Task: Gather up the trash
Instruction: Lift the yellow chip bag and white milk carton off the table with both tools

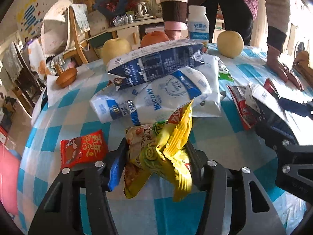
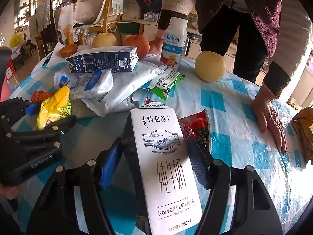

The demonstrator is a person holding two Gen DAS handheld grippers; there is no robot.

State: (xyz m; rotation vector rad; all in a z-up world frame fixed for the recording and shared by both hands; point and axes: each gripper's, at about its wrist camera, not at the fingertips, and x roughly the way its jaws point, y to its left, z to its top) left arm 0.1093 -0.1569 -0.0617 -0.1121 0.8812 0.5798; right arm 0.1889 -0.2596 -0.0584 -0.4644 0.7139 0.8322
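My left gripper (image 1: 156, 152) is shut on a crumpled yellow snack wrapper (image 1: 166, 152), held just above the checked tablecloth; it also shows in the right wrist view (image 2: 54, 105). My right gripper (image 2: 156, 152) is shut on a white milk carton (image 2: 164, 166) and shows at the right edge of the left wrist view (image 1: 289, 117). A pile of trash lies beyond: a blue milk carton (image 1: 156, 62), white milk pouches (image 1: 156, 99), a red wrapper (image 1: 82, 148) at left, a red-black wrapper (image 2: 197, 127) and a green-white wrapper (image 2: 166, 82).
Two yellow pears (image 2: 210, 66) (image 1: 115, 49), an orange (image 2: 137, 43), a yoghurt bottle (image 2: 173, 43) and a bun (image 1: 65, 78) stand at the far side. A person leans over the table, one hand (image 2: 270, 115) flat on the blue-white tablecloth (image 2: 234, 146). Chairs stand behind left.
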